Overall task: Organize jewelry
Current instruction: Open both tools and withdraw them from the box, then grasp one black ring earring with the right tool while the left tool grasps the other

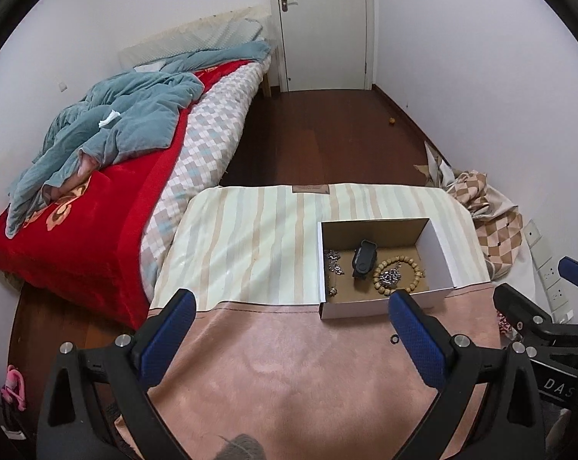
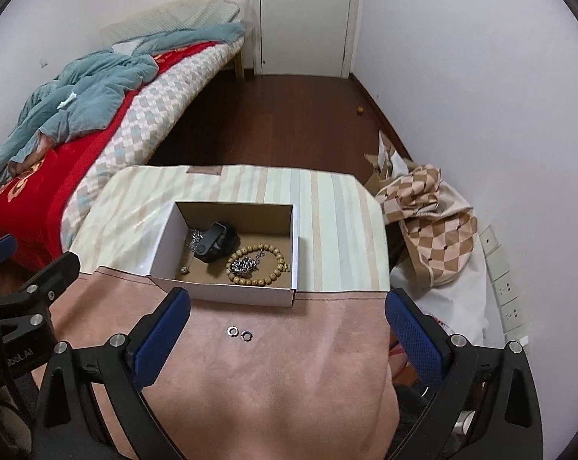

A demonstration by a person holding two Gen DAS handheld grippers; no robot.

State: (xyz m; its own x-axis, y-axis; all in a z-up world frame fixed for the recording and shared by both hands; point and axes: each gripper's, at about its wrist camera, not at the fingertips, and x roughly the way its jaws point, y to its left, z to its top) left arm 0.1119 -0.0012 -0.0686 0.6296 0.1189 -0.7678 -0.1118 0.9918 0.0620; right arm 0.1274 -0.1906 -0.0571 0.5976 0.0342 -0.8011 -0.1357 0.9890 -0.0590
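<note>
An open cardboard box (image 1: pixel 440 251) (image 2: pixel 294 237) stands on the table. In it lie a black band (image 1: pixel 363 258) (image 2: pixel 214 247), a wooden bead bracelet (image 1: pixel 398 274) (image 2: pixel 269 272), a silver chain (image 1: pixel 390 276) (image 2: pixel 244 265) and more silver pieces (image 1: pixel 334 262) (image 2: pixel 193 243). Two small silver rings (image 2: pixel 232 330) (image 2: pixel 246 335) lie on the pink cloth (image 2: pixel 289 364) in front of the box; one ring shows in the left wrist view (image 1: pixel 394 339). My left gripper (image 1: pixel 292 318) is open and empty over the pink cloth (image 1: pixel 289 364). My right gripper (image 2: pixel 289 316) is open and empty, just behind the rings.
A striped cloth (image 1: pixel 250 237) (image 2: pixel 338 230) covers the table's far part. A bed with a red blanket (image 1: pixel 89 222) (image 2: pixel 32 176) stands to the left. A checked cloth heap (image 1: pixel 495 222) (image 2: pixel 430 230) lies to the right by the wall. A door (image 1: pixel 323 23) is at the back.
</note>
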